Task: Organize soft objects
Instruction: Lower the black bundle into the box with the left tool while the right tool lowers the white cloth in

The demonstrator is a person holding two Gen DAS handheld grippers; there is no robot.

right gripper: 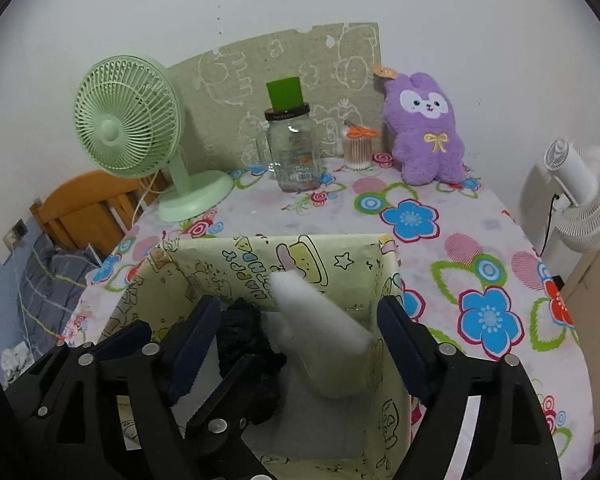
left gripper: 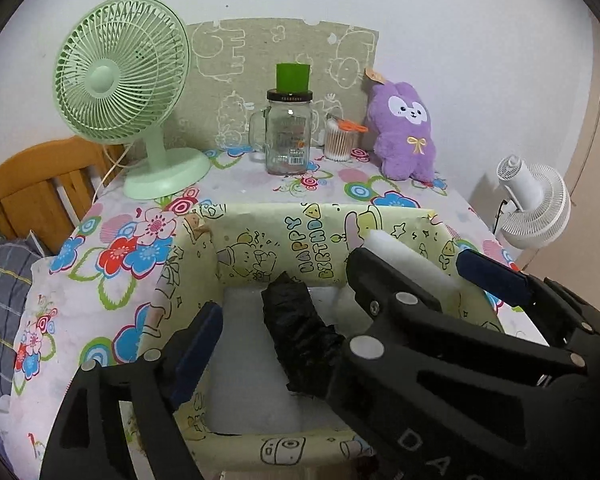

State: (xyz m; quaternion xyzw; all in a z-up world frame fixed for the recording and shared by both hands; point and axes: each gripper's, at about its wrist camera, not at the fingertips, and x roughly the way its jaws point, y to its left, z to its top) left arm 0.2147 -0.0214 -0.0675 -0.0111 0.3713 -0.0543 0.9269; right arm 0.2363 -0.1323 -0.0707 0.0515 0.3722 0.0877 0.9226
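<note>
Tongs on the left [left gripper: 284, 320] stand wide open over the yellow cartoon-print box [left gripper: 260, 232], clamping nothing; the black crumpled bundle [left gripper: 300, 336] lies loose on the box floor between the fingers, and the white foam block [left gripper: 404, 260] leans against the right wall beside the other tool. The purple plush rabbit [left gripper: 404, 128] sits at the back of the desk [left gripper: 100, 240], well apart from the box.

From the right wrist, the right tongs [right gripper: 300, 332] are likewise spread and empty, with the foam block [right gripper: 320, 312] tilted between the pads and touching neither, and the bundle [right gripper: 244, 340] to its left. Both pieces look dropped in; to finish well, I would lift both tools straight up, clear of the box walls, before going for the rabbit [right gripper: 424, 128].
</note>
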